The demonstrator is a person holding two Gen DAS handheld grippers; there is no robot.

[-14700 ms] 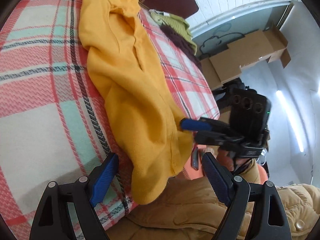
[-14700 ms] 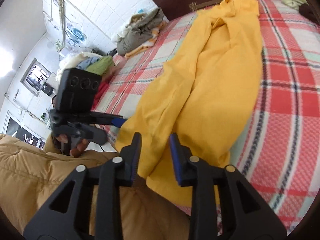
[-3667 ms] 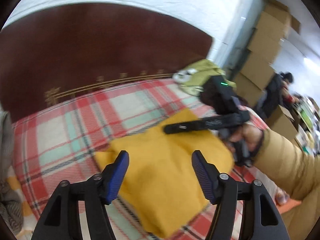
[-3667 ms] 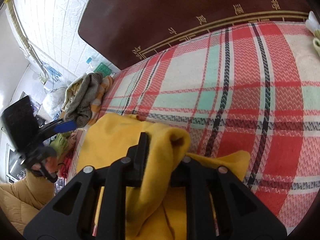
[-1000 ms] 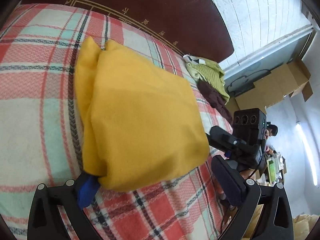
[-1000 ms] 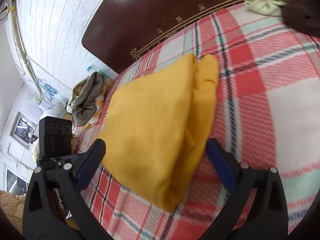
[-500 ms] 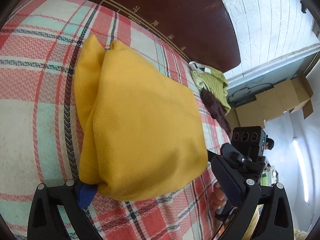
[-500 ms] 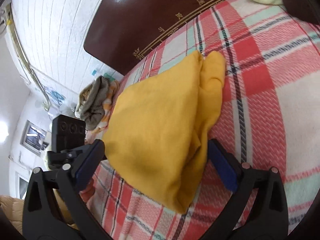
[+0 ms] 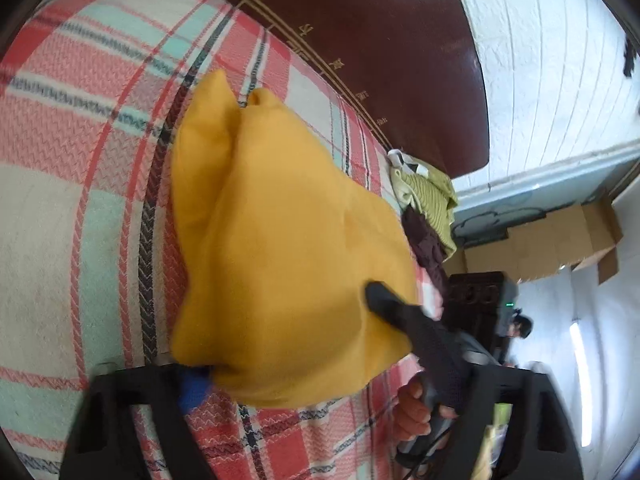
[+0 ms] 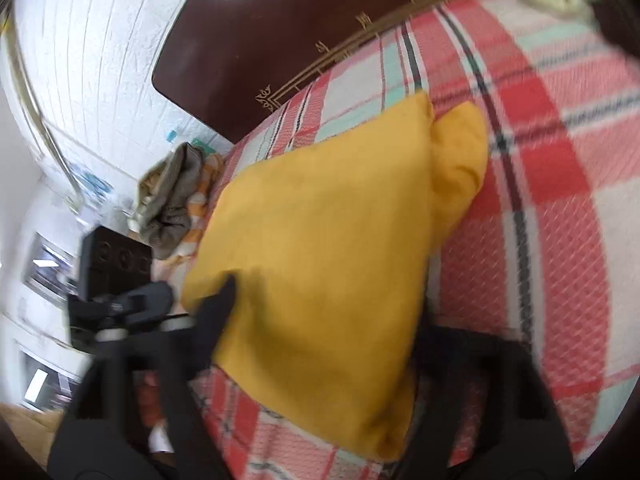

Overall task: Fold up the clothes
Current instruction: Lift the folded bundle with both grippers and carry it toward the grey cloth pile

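The mustard-yellow knitted garment (image 9: 288,248), folded into a thick squarish bundle, is seen lying on the red, mint and cream plaid bedspread (image 9: 60,200), with the dark brown wooden headboard (image 9: 360,20) at 12 o'clock of it. The left gripper (image 9: 316,364) is spread wide around the near edge of the bundle, one blue pad hidden beneath the cloth at 7 o'clock; nothing is clamped. The right gripper (image 10: 320,320) is likewise held apart, the bundle straddled, one finger laid upon the cloth at 9 o'clock. Should the bundle be lifted or slid from here, the layers could be dragged apart, since only the lower edge is supported. The narrower fold bulging at 12 o'clock could be sprung loose. Both views are blurred, so contact cannot be judged exactly
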